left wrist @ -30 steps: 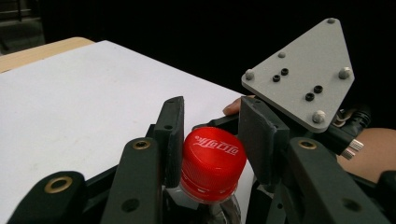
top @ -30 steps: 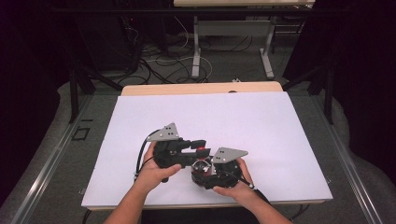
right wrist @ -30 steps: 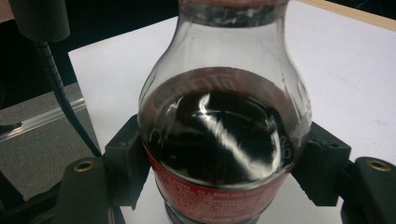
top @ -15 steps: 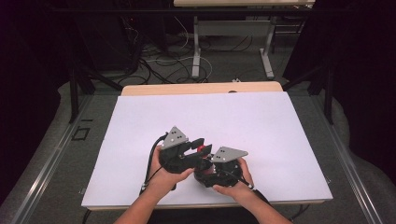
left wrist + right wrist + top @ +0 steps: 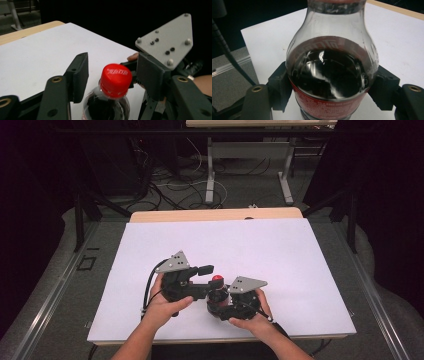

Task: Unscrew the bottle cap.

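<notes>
Cola bottle (image 5: 332, 75) upright near the front edge of the white worktop (image 5: 280, 245), clamped at the body by the right gripper (image 5: 235, 302). Left gripper (image 5: 112, 75) jaws have just been opening; they now flank the red cap (image 5: 116, 79) without touching. Judgement: centre on cap, close squarely, twist while right holds firm. Dark room, cables on floor (image 5: 165, 185).

Even overhead light keeps the white desk (image 5: 280, 255) bright against dark surroundings; glare streaks the cola bottle (image 5: 332, 72), and the near jaws are soft.
</notes>
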Demonstrator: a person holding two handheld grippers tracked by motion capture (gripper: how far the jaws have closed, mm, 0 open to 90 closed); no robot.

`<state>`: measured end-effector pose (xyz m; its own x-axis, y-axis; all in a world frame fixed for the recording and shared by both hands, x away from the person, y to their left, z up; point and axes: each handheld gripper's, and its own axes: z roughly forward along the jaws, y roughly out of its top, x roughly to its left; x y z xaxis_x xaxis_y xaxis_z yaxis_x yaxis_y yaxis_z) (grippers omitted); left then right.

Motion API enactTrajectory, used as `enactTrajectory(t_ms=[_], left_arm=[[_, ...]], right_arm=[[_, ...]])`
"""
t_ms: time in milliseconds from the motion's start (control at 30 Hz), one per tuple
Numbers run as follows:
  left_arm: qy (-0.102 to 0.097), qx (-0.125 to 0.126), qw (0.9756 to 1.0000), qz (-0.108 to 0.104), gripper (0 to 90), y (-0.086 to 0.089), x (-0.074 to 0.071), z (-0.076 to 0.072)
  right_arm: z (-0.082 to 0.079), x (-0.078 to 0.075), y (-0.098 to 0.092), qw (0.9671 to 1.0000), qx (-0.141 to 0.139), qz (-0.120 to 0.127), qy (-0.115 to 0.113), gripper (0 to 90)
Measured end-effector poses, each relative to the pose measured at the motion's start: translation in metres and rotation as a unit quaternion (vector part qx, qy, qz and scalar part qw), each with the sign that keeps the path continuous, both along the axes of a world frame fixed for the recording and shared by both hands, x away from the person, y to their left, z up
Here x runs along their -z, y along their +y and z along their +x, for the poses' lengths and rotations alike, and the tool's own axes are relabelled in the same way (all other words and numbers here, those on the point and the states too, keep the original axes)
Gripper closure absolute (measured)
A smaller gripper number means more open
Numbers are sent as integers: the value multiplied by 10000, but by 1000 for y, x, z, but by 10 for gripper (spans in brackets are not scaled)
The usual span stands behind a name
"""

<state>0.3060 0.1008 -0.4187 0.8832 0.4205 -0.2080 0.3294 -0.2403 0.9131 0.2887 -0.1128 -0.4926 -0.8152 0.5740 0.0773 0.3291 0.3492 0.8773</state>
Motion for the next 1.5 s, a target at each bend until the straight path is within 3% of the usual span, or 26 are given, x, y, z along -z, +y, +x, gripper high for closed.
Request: enactTrajectory(t_ms=[267, 533, 633, 700, 800, 833, 900, 933, 967, 1100, 1200, 1300, 1333, 1367, 1500], left_arm=[[-29, 145, 9999, 41, 492, -2, 4, 3], [-156, 317, 9994, 21, 609, -8, 7, 3], [-148, 246, 9996, -1, 613, -10, 7, 3], [-209, 97, 9997, 67, 615, -11, 7, 0], [-95, -394, 9991, 143, 616, -17, 5, -7], [-95, -394, 9991, 143, 616, -17, 5, -7], [66, -709, 9972, 209, 617, -20, 3, -11], [80, -847, 9961, 254, 617, -22, 2, -13], [-35, -1032, 9942, 315, 618, -27, 2, -18], [-39, -1147, 9926, 393, 619, -31, 0, -21], [25, -1119, 9930, 391, 617, -31, -1, -20], [149, -786, 9964, 267, 578, -27, -1, -12], [-125, -597, 9981, 105, 483, -22, -1, -9], [-227, -541, 9982, 88, 439, -20, -1, -8], [-163, -313, 9994, 42, 423, -10, -4, -2]], right_arm=[[-1, 1, 2, 10000, -67, -38, -41, 295], [-2, 1, 3, 9999, -126, -71, -18, 295], [-1, 2, 2, 9999, -99, -51, -20, 295], [0, 2, 2, 10000, -73, -42, 15, 295], [0, 2, 2, 10000, -16, -62, -23, 296], [0, 2, 2, 10000, 8, -74, -21, 296], [0, 3, 3, 9999, 57, -116, 10, 296], [0, 3, 3, 9999, 72, -138, 2, 296], [0, 3, 3, 9999, 95, -130, 8, 296], [-1, 3, 2, 9998, 152, -106, -23, 296], [0, 3, 1, 9998, 144, -131, -48, 296], [0, 3, 1, 9998, 135, -119, -29, 296], [0, 2, 0, 9999, 98, -132, -45, 295], [0, 2, 0, 9999, 91, -122, -42, 295], [-1, 0, 0, 9999, 71, -82, -37, 295]])
